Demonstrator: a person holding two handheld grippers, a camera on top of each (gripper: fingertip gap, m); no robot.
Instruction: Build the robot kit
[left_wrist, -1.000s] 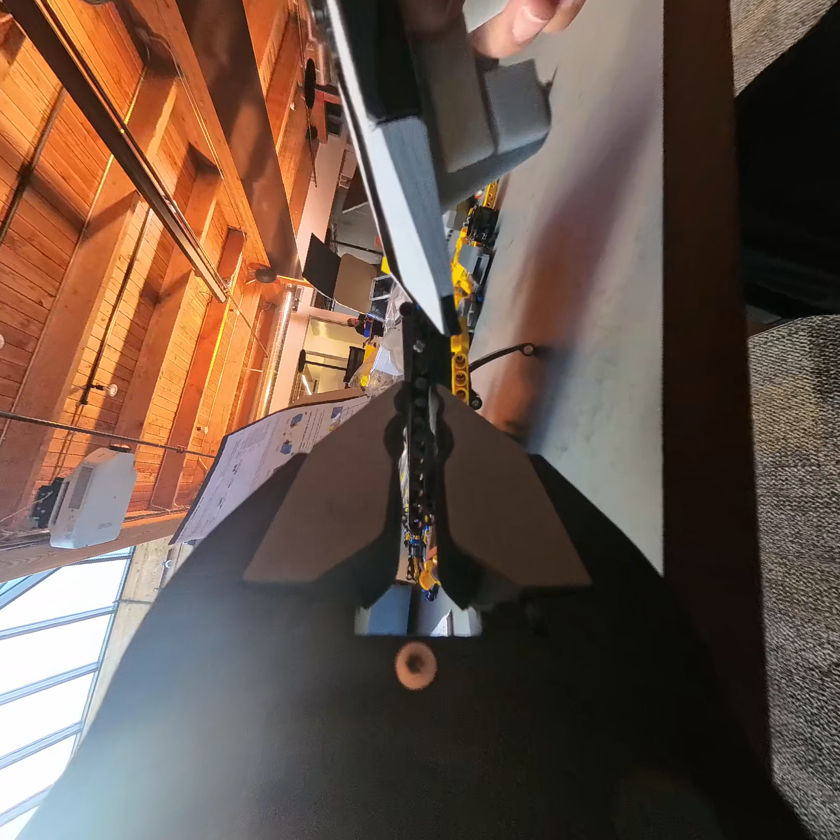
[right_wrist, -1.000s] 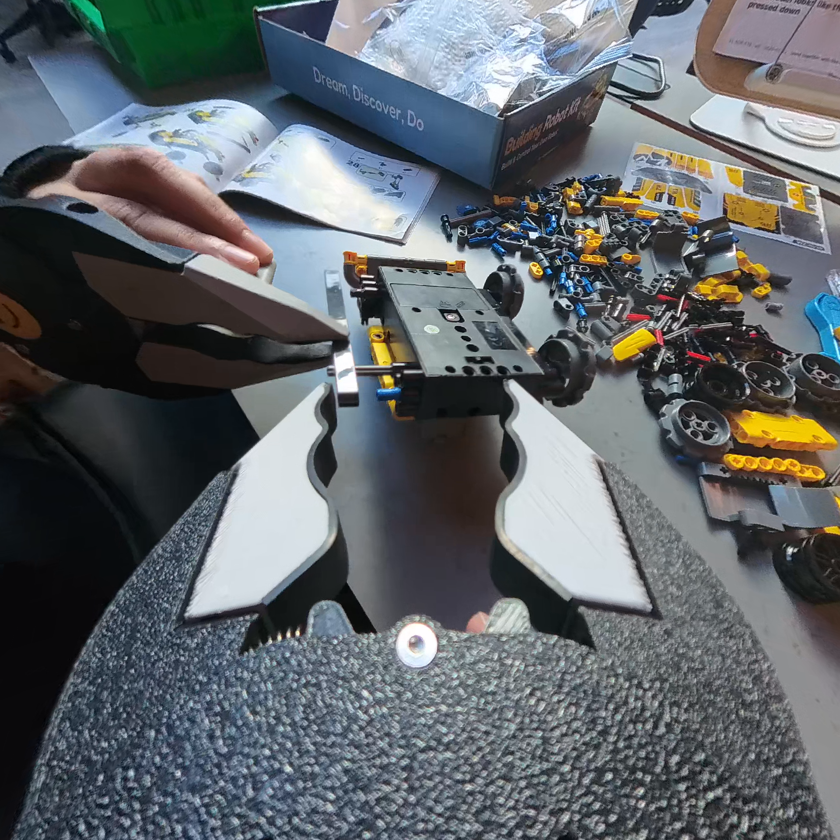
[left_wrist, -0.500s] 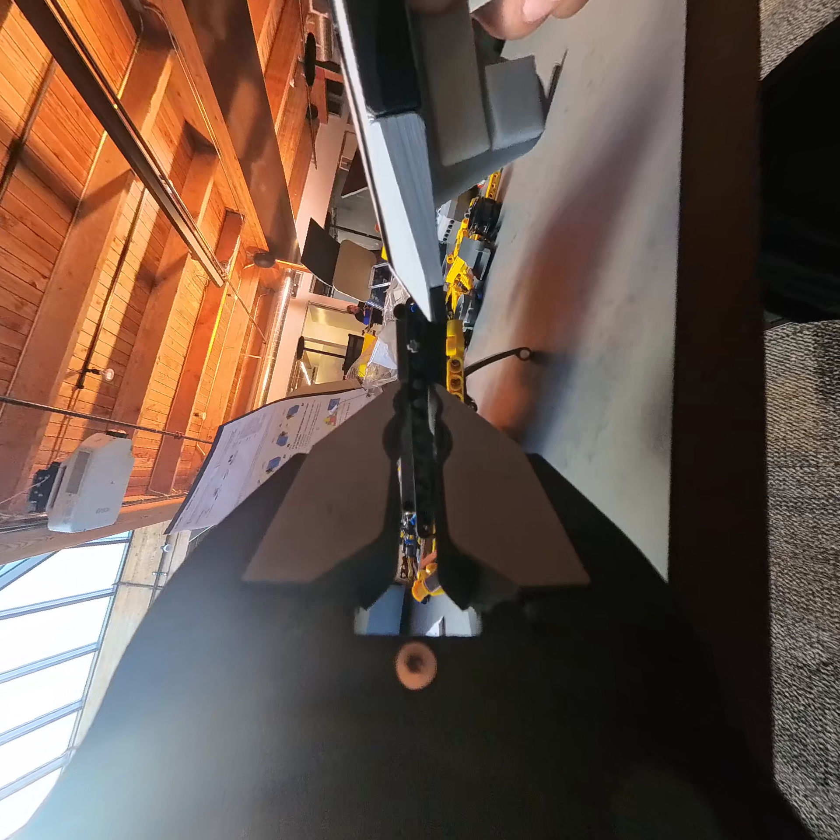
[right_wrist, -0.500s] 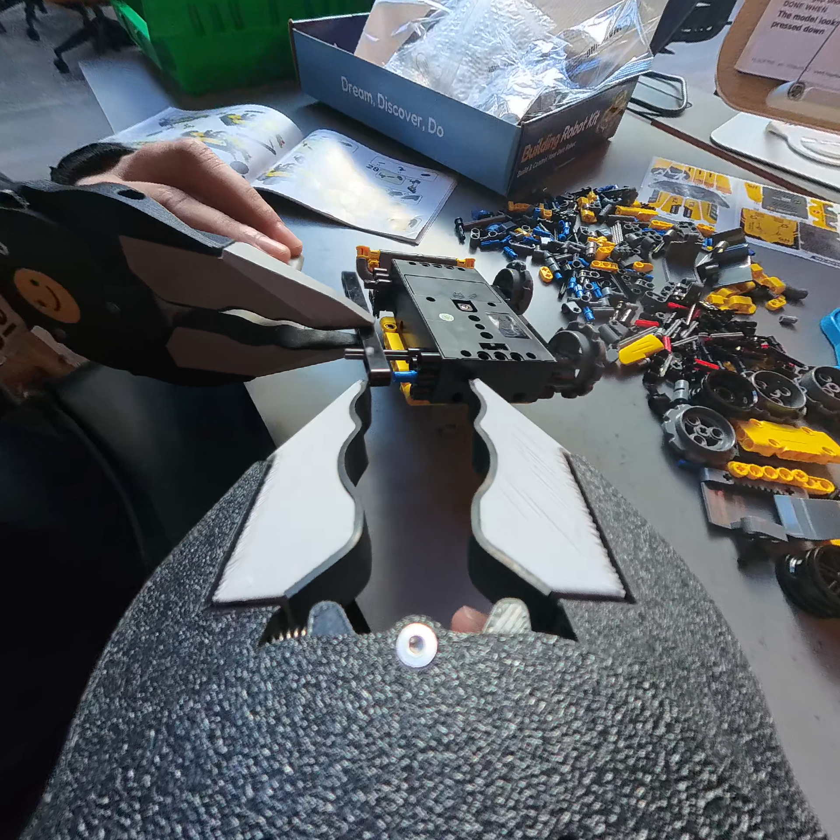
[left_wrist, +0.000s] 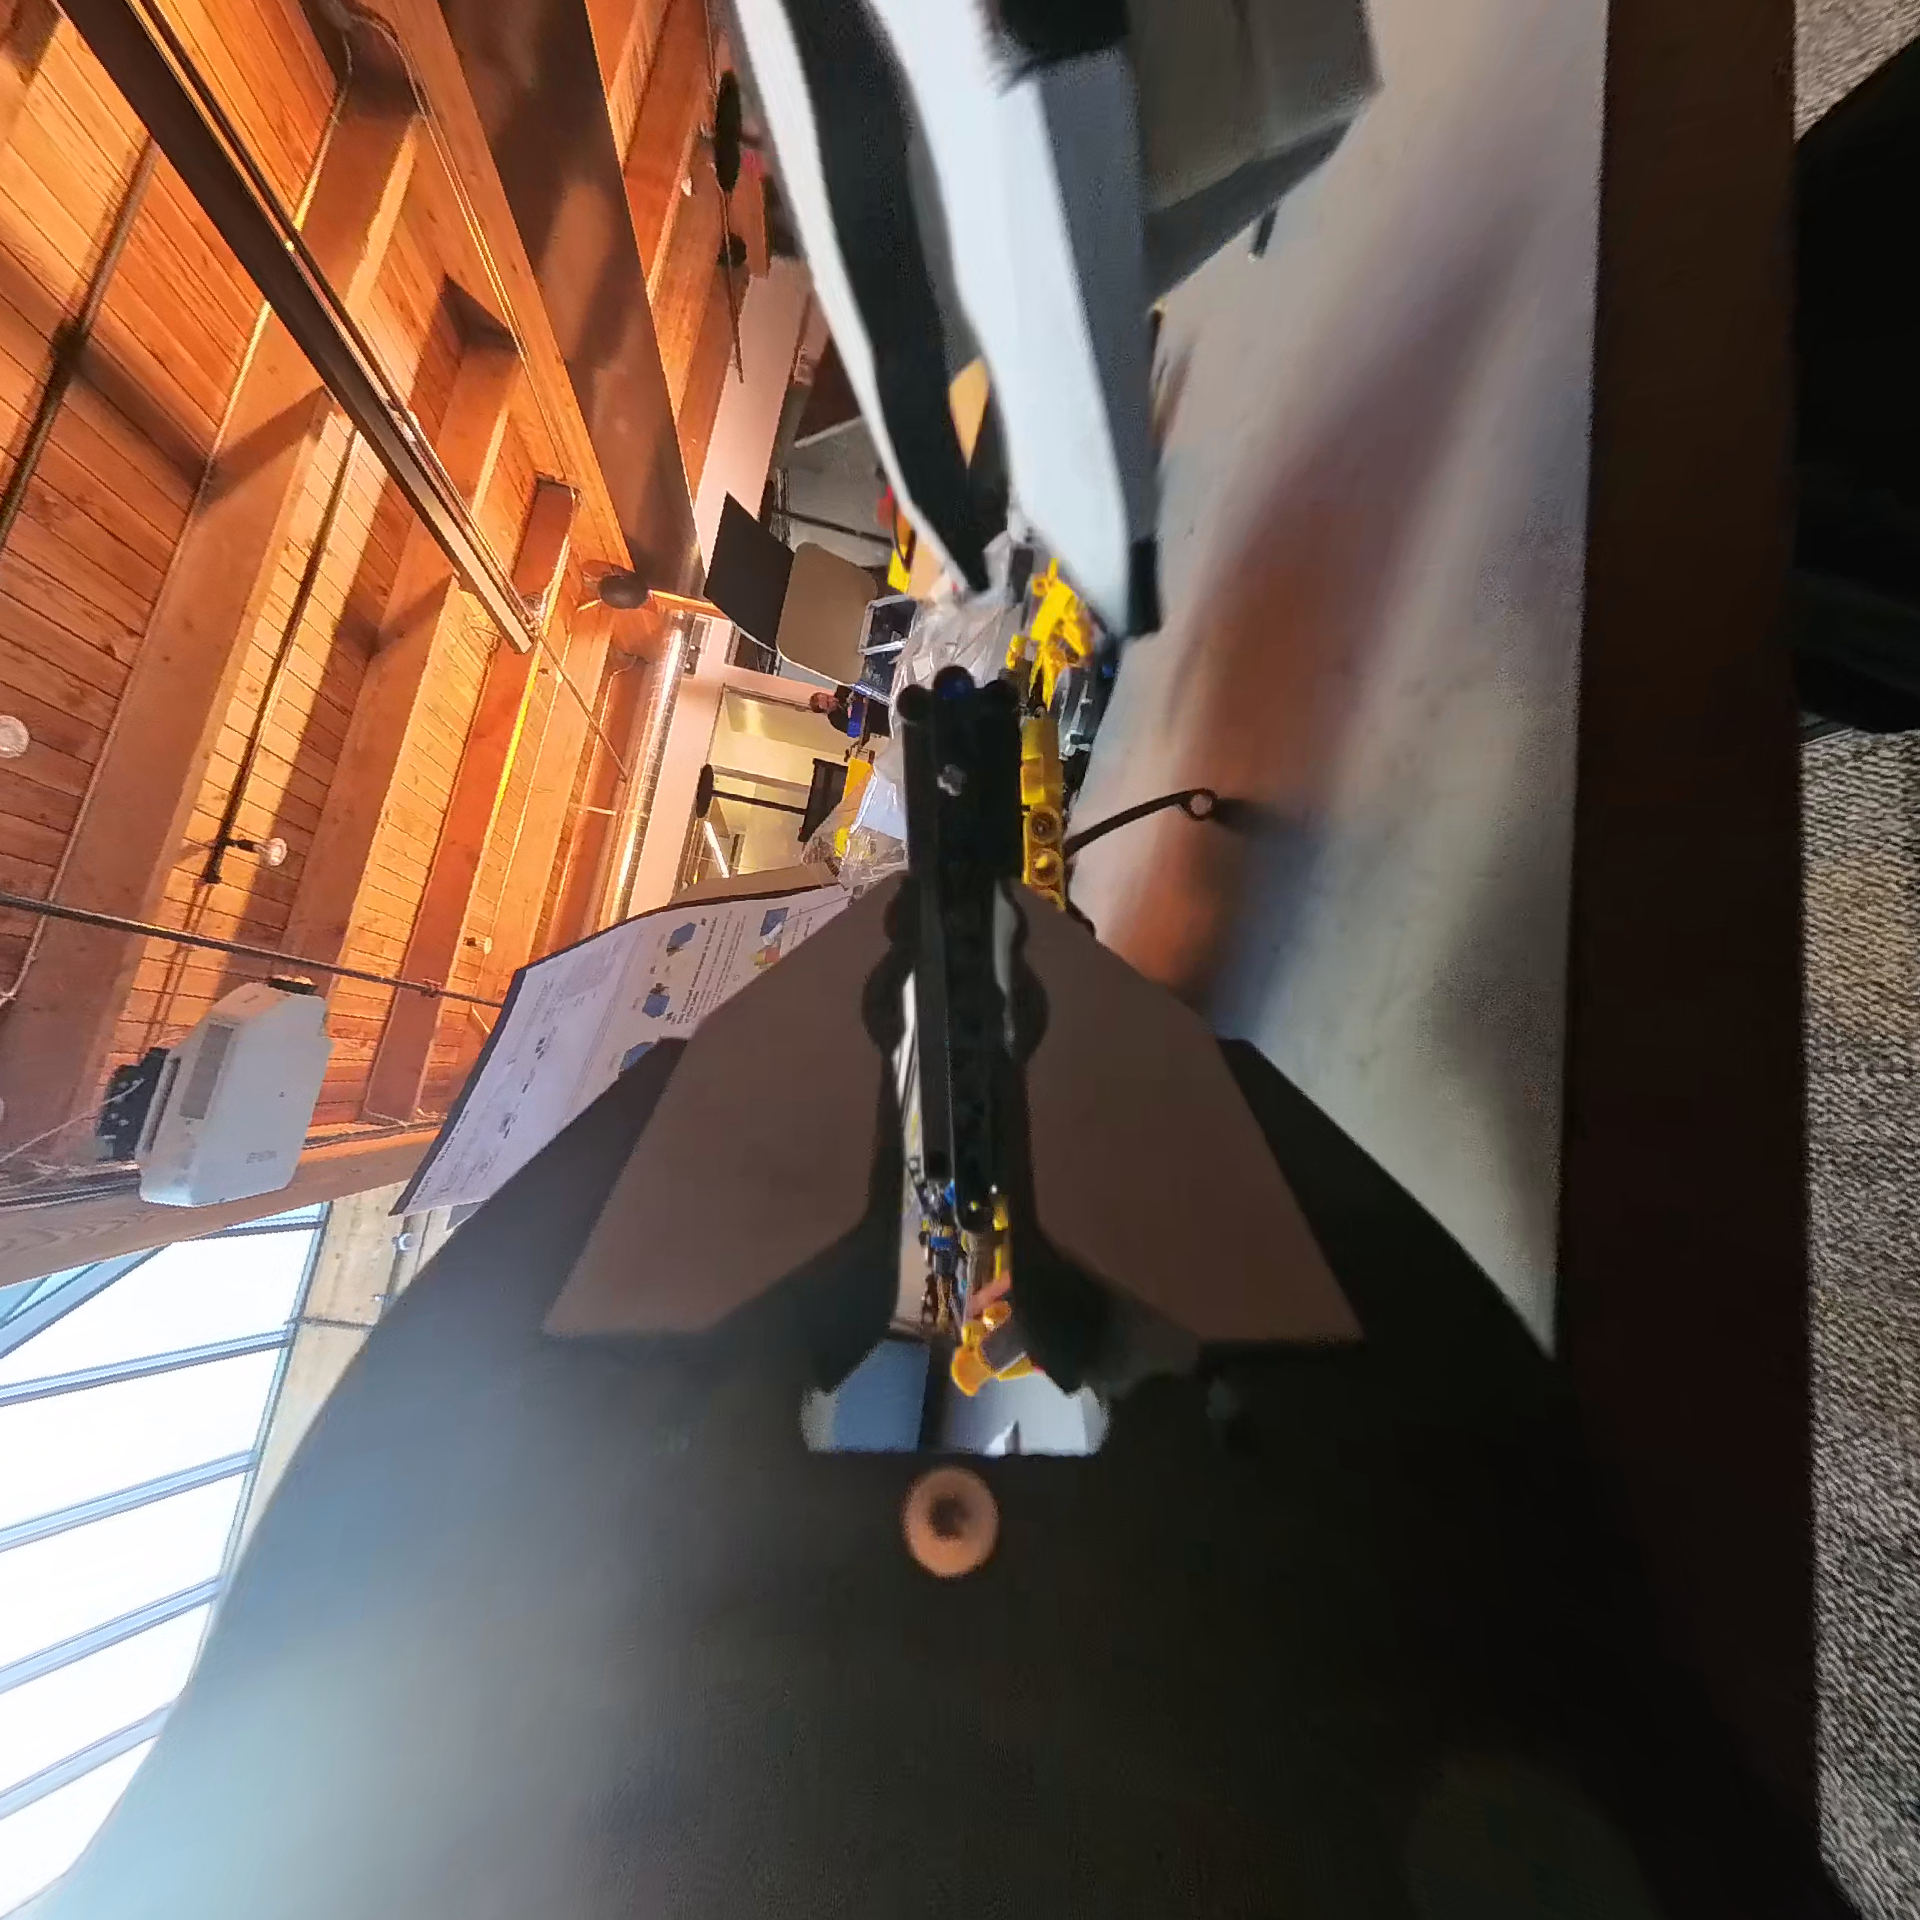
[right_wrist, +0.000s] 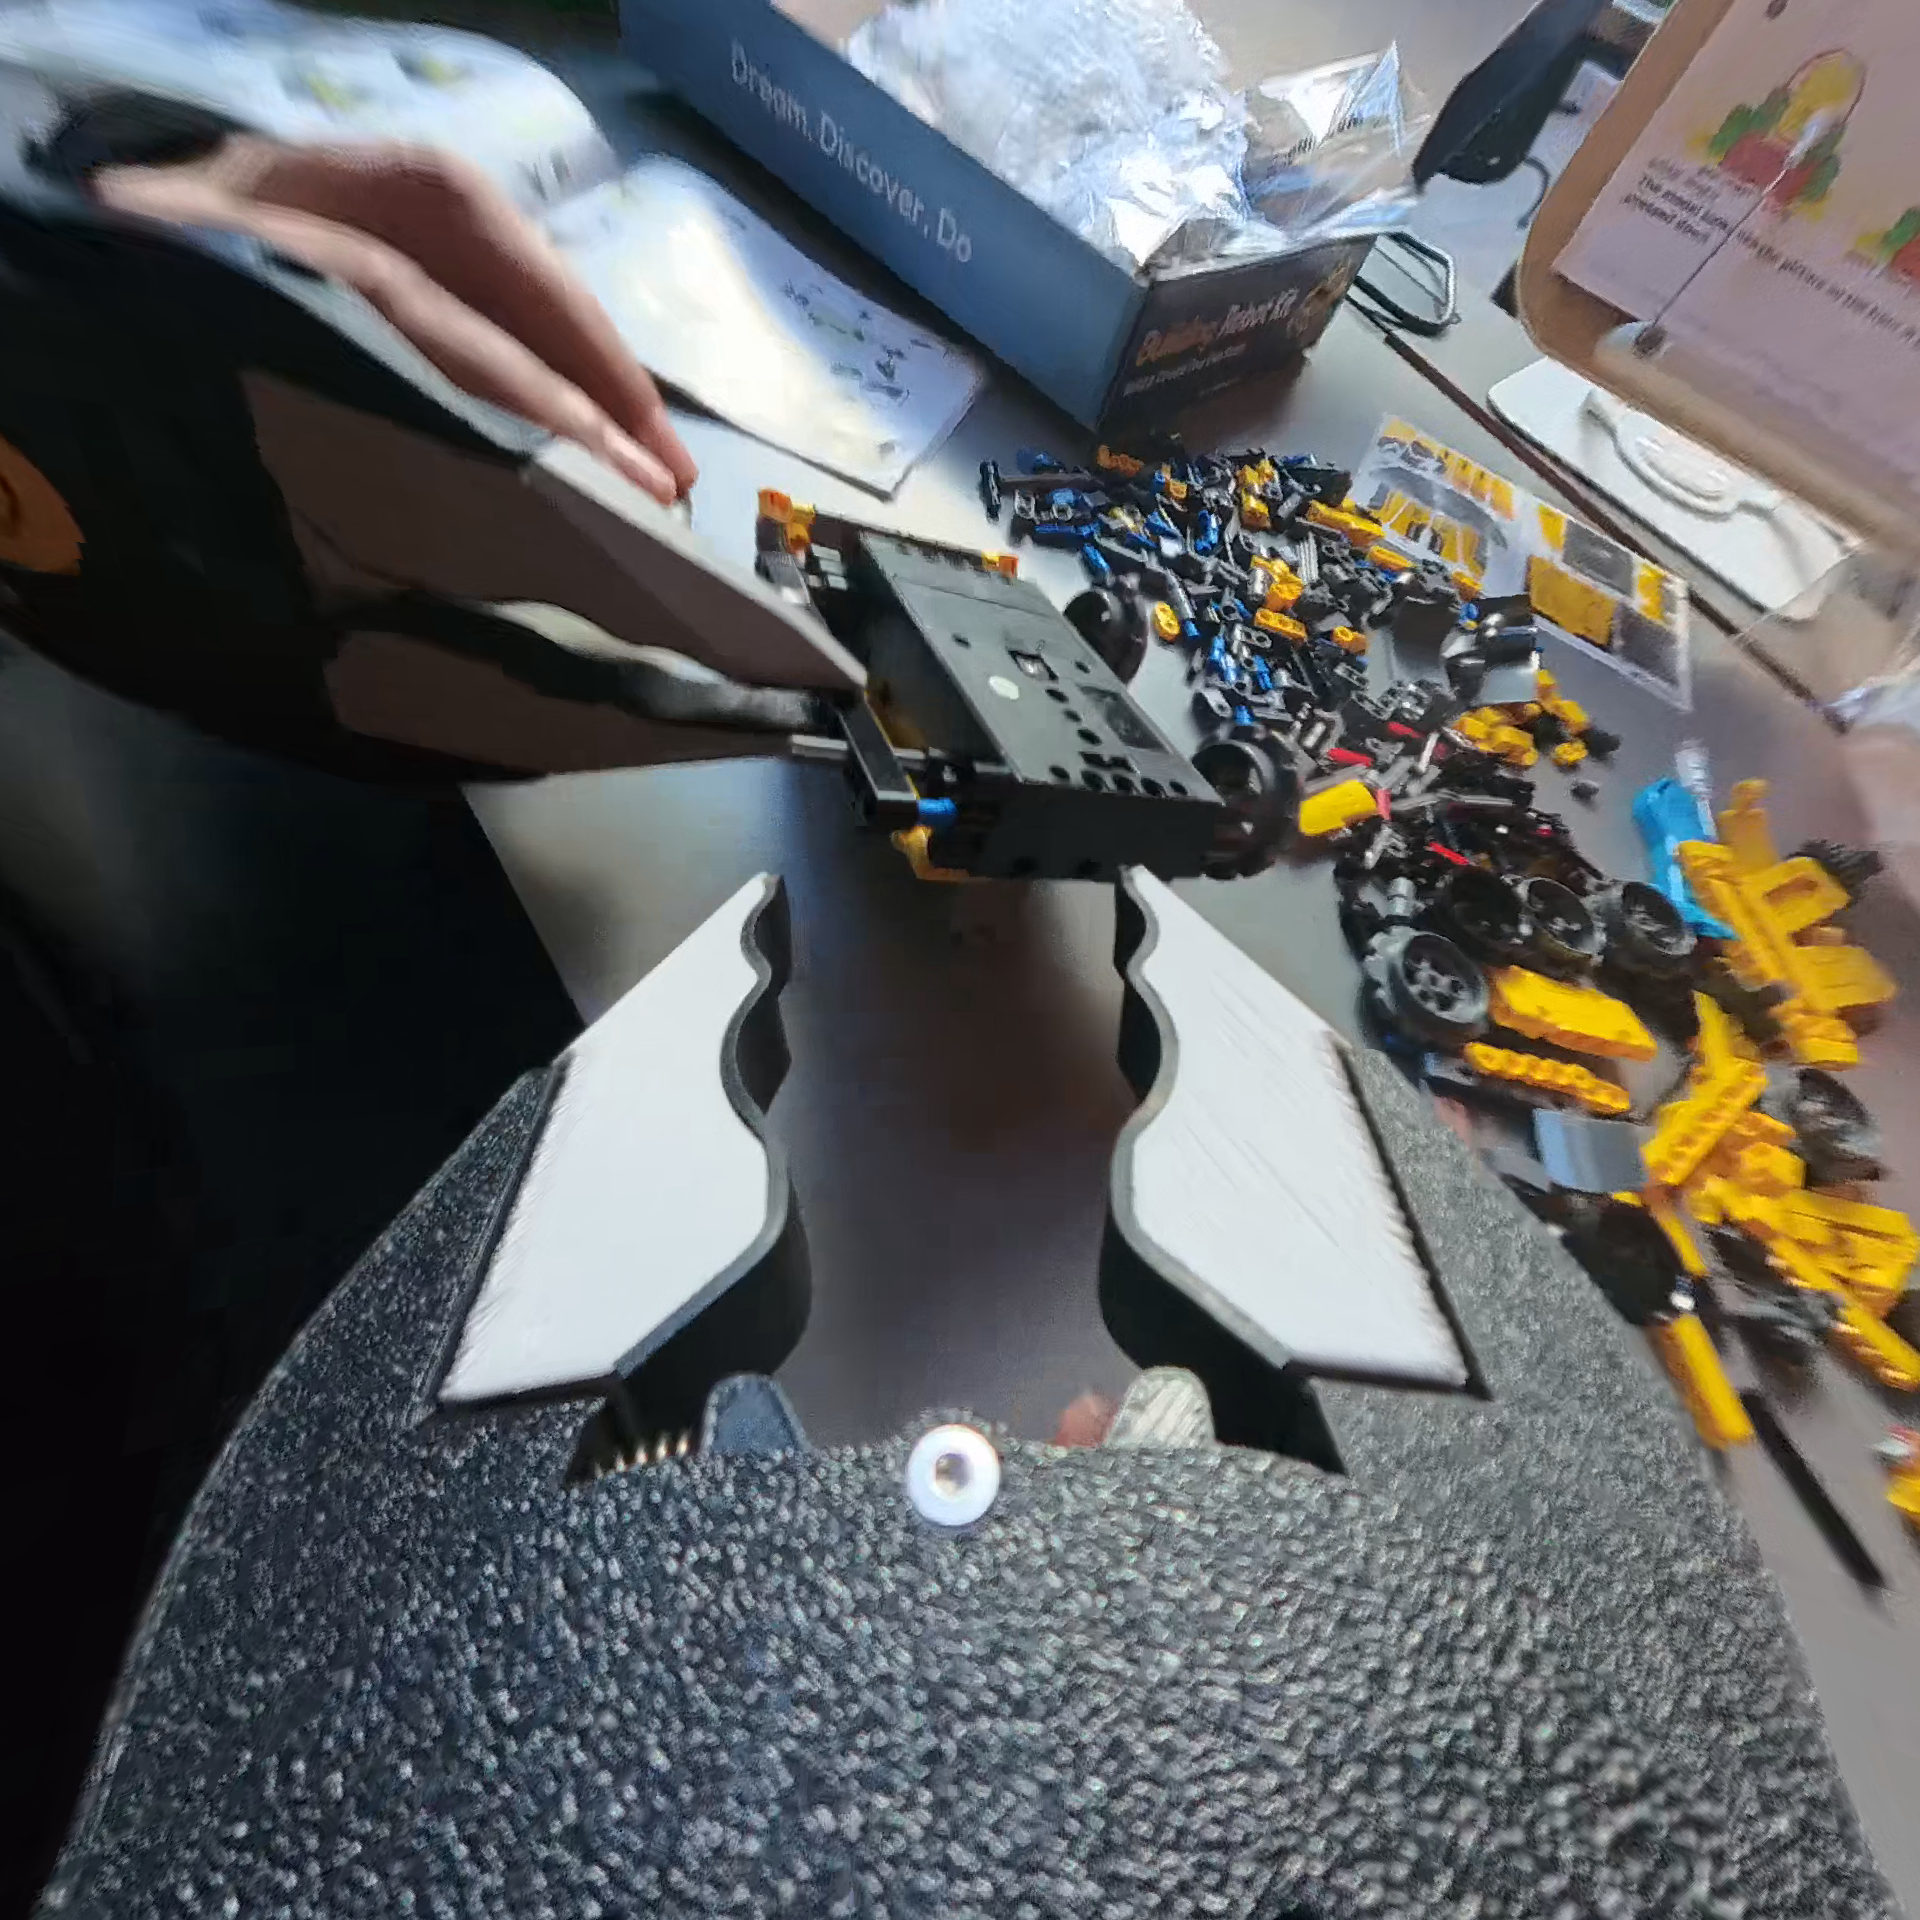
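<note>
A black and yellow brick-built vehicle chassis (right_wrist: 1018, 727) rests on the dark table (right_wrist: 644, 852). My left gripper (left_wrist: 958, 914) is shut on a thin black beam (left_wrist: 961, 790) at the chassis's near end. The left gripper also shows in the right wrist view (right_wrist: 831, 696), coming in from the left with a person's hand (right_wrist: 416, 260) on it. My right gripper (right_wrist: 951, 883) is open and empty, its fingertips just short of the chassis's near side. The right gripper shows blurred at the top of the left wrist view (left_wrist: 1018, 312).
A pile of small blue, black and yellow parts (right_wrist: 1278, 582), several wheels (right_wrist: 1455, 935) and yellow beams (right_wrist: 1766, 1039) lie to the right. A blue box (right_wrist: 935, 218), an open booklet (right_wrist: 779, 312), a sticker sheet (right_wrist: 1538, 571) and a cardboard sign (right_wrist: 1714, 208) stand behind. There is about 5 centimeters between the tips of the two grippers.
My right gripper narrowed around the chassis, then opened wider and drew back, swinging right. The left gripper kept its hold on the beam and pushed in; the chassis turned slightly.
</note>
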